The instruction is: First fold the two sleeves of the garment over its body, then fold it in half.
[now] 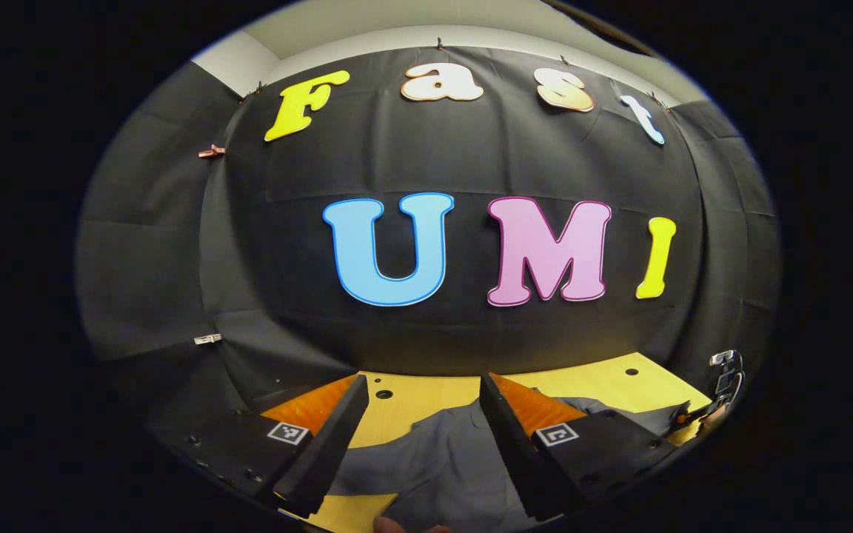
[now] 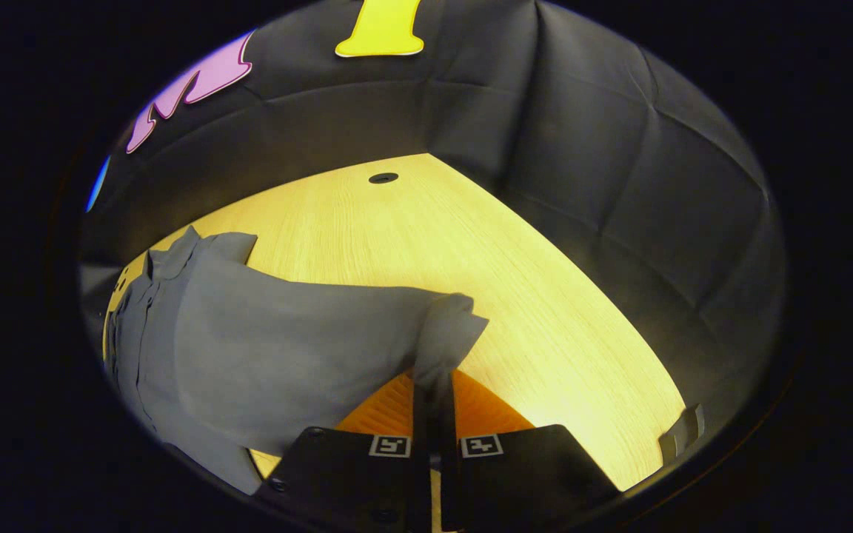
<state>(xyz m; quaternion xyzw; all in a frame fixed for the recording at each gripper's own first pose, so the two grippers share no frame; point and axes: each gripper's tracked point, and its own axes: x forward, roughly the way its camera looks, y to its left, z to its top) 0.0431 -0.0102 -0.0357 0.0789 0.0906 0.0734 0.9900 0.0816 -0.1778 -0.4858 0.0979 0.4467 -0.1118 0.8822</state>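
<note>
The right gripper (image 2: 432, 385) has its jaws clamped on the sleeve (image 2: 445, 333) of the grey garment (image 2: 278, 355), lifted off the worktop (image 2: 515, 296). The left gripper (image 1: 419, 414) hovers, jaws apart. A thin pinch could slip mid-fold, dropping the sleeve short.

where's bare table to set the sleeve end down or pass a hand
Bare wooden table runs from the lifted sleeve to the black cloth wall, and past the collar. Crowded: the grey shirt covers the side by the left gripper; the right gripper pinches the sleeve.
</note>
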